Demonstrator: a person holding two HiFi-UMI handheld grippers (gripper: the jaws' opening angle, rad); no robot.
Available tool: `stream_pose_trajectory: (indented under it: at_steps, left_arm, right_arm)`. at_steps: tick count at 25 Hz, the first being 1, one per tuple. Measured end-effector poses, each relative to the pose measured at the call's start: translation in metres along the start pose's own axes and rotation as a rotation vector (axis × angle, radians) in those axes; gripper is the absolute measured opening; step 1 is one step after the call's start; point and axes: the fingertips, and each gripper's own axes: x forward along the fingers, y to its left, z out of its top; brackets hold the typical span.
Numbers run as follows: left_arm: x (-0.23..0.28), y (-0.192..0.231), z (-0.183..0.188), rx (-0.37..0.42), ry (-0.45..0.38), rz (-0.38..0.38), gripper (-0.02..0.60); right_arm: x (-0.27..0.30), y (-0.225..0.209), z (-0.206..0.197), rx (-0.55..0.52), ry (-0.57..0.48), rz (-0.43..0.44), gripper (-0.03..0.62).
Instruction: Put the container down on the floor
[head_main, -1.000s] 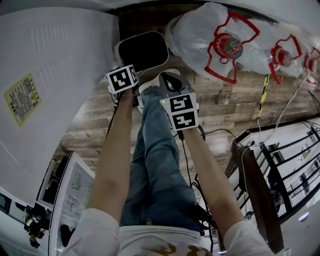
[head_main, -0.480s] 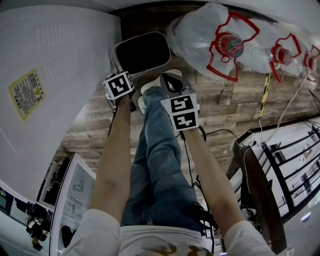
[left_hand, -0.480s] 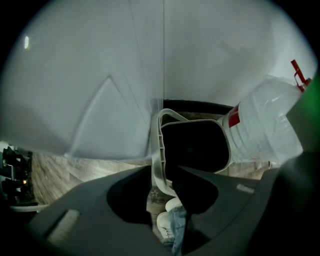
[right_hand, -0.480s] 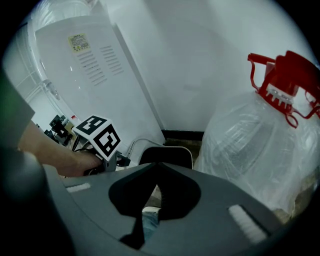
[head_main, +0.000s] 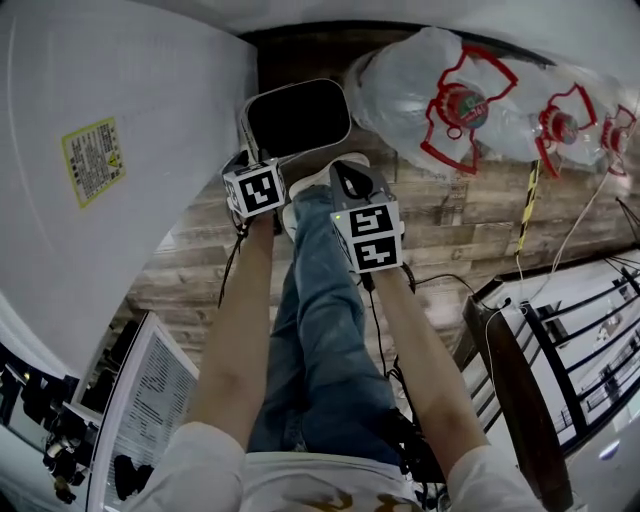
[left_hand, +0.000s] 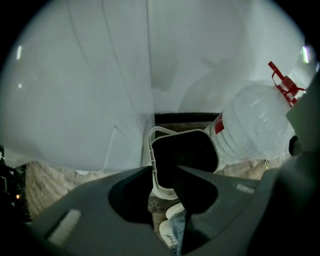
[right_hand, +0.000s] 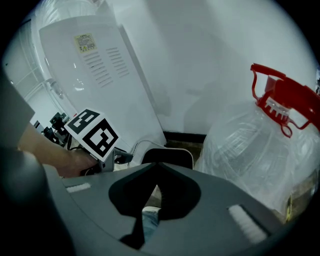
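Observation:
The container (head_main: 262, 98) is a white bin with a dark inside, close to the wall over the wood floor (head_main: 470, 215). My left gripper (head_main: 248, 162) is shut on its near rim, one jaw inside the container (left_hand: 156, 186) and one outside. I cannot tell whether the bin rests on the floor. My right gripper (head_main: 345, 176) hangs just right of it, above the person's shoe, jaws together with nothing between them. In the right gripper view the container (right_hand: 170, 150) lies straight ahead, with the left gripper (right_hand: 124, 156) at its left side.
Big clear water jugs (head_main: 440, 95) with red handles lie right of the bin, almost touching it. A white appliance (head_main: 100, 150) stands to its left. The person's jeans (head_main: 320, 300) and white shoes (head_main: 335, 163) are just below. Cables and a dark rack (head_main: 560, 340) are at the right.
The left gripper and the bin have slid a little right and down in the head view, closer to the right gripper. The right gripper has barely moved.

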Motion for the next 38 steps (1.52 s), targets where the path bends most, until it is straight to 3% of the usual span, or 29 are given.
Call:
stream_pose_trajectory:
  at_steps: [8, 15, 25, 33, 38]
  left_arm:
    - [-0.032, -0.006, 0.014, -0.012, -0.083, -0.049, 0.055]
    - [-0.078, -0.023, 0.032, 0.028, -0.131, -0.098, 0.002]
    - [-0.152, -0.035, 0.061, -0.016, -0.210, -0.206, 0.002]
    - [-0.232, -0.050, 0.091, 0.066, -0.338, -0.307, 0.001]
    - [-0.278, -0.055, 0.118, 0.048, -0.410, -0.354, 0.000]
  right_arm:
    - [-0.024, -0.004, 0.009, -0.005, -0.020, -0.033, 0.026]
    - [-0.046, -0.002, 0.022, -0.010, -0.047, -0.044, 0.026]
    - [-0.101, 0.004, 0.080, -0.038, -0.148, -0.073, 0.026]
    - [-0.155, 0.029, 0.125, -0.062, -0.212, -0.070, 0.026]
    - [-0.191, 0.042, 0.147, -0.098, -0.253, -0.086, 0.026]
